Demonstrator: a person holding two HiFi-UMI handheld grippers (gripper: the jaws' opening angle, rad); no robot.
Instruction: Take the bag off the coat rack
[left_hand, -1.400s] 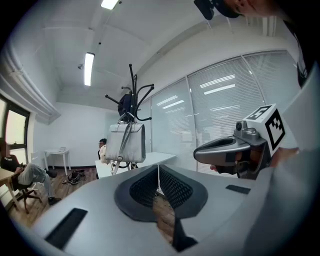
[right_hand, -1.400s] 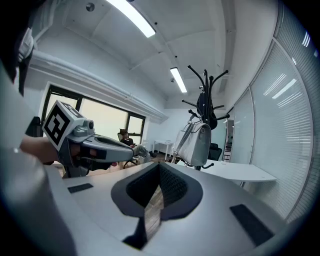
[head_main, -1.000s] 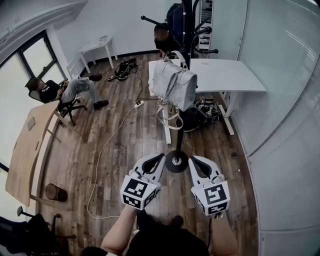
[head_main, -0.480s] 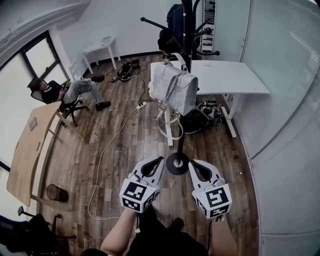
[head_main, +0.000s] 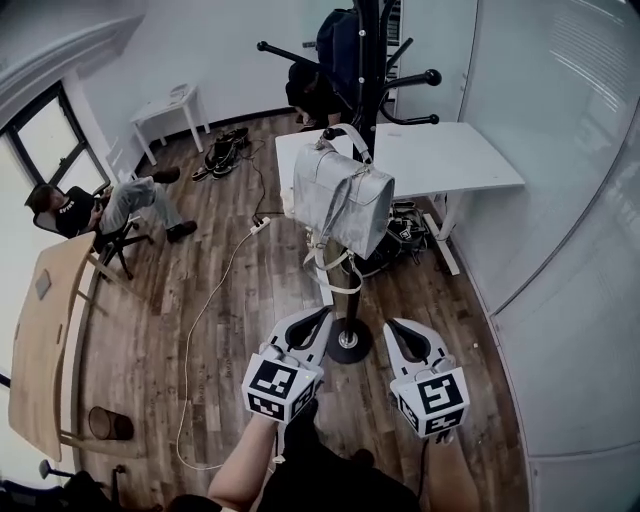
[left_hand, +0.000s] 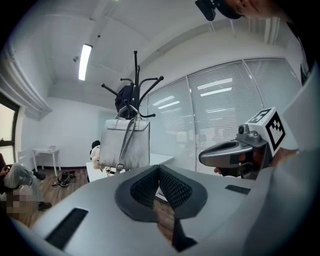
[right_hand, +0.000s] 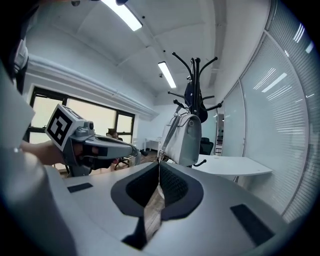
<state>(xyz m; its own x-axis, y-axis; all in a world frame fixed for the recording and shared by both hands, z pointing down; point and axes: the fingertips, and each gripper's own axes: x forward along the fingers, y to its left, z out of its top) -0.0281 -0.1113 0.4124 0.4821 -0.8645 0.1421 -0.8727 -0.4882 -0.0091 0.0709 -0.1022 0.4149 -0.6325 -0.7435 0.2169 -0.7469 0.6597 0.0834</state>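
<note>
One bag (head_main: 340, 200), two grippers (head_main: 318, 320) (head_main: 396, 330), maybe two people (head_main: 80, 208) (head_main: 310, 92)

Wood floor (head_main: 230, 330), white desk (head_main: 450, 155), seemingly glass partition (head_main: 560, 150).

The head view looks steeply down from above the person. It has the coat rack (head_main: 368, 70) and its bag (head_main: 340, 195) at 12 o'clock, and the left tool (head_main: 318, 316) and right tool (head_main: 393, 328) close in at 6 o'clock. Each gripper view rides low on its own tool and faces forward and upward along the jaws. The left gripper view catches the right tool at 3 o'clock; the right gripper view catches the left tool at 9 o'clock. All three views share the coat rack and bag.
</note>
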